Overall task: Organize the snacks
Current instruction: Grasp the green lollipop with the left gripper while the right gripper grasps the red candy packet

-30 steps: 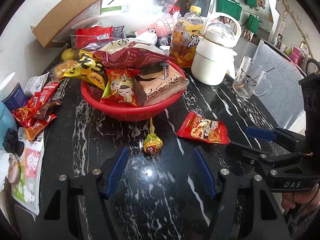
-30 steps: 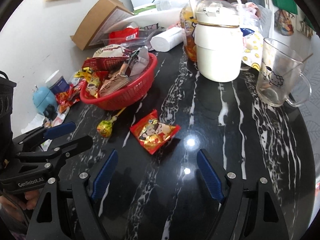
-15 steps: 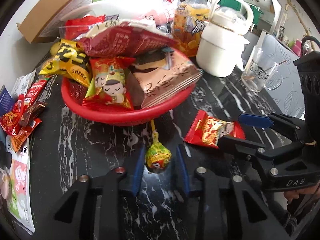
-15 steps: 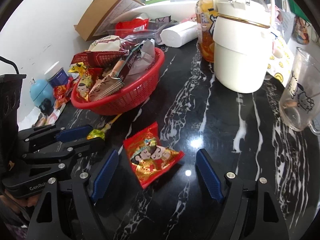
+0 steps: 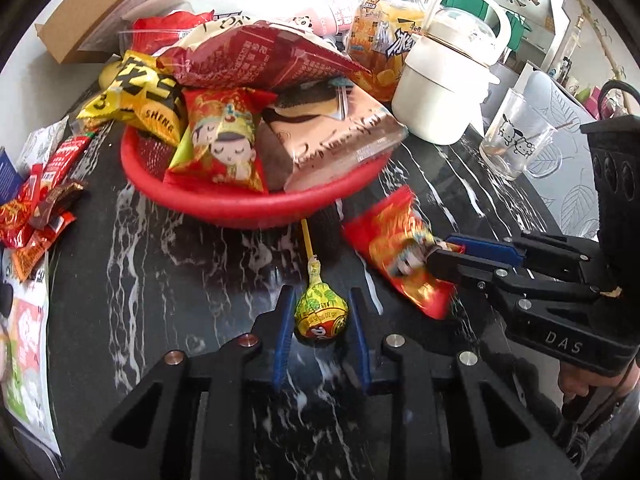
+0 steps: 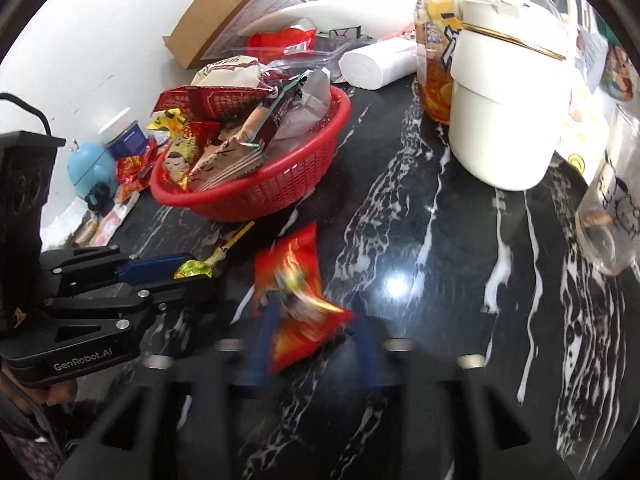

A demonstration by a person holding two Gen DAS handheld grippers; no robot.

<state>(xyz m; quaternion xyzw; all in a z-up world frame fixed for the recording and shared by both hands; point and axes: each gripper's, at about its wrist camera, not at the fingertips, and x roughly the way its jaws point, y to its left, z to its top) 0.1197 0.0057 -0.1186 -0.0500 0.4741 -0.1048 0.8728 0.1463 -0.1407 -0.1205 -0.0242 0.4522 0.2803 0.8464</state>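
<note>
A red basket (image 5: 240, 210) piled with snack packs sits on the black marble table; it also shows in the right wrist view (image 6: 280, 192). My left gripper (image 5: 320, 326) is shut on a yellow-green lollipop (image 5: 320, 314), whose stick points toward the basket. In the right wrist view the left gripper (image 6: 188, 274) holds the lollipop (image 6: 192, 270). My right gripper (image 6: 314, 330) is closed on a red snack packet (image 6: 300, 300), which is blurred with motion. In the left wrist view the right gripper (image 5: 440, 256) pinches the packet (image 5: 394, 248).
A white lidded pot (image 6: 508, 92), a drink bottle (image 5: 384, 36) and a glass cup (image 5: 516, 136) stand right of the basket. Loose snack packs (image 5: 36, 216) lie at the left edge. A cardboard box (image 6: 228, 12) and a tissue roll (image 6: 376, 62) sit at the back.
My left gripper moved forward and closed on the lollipop. My right gripper moved in and closed on the red packet, which has tilted and shifted.
</note>
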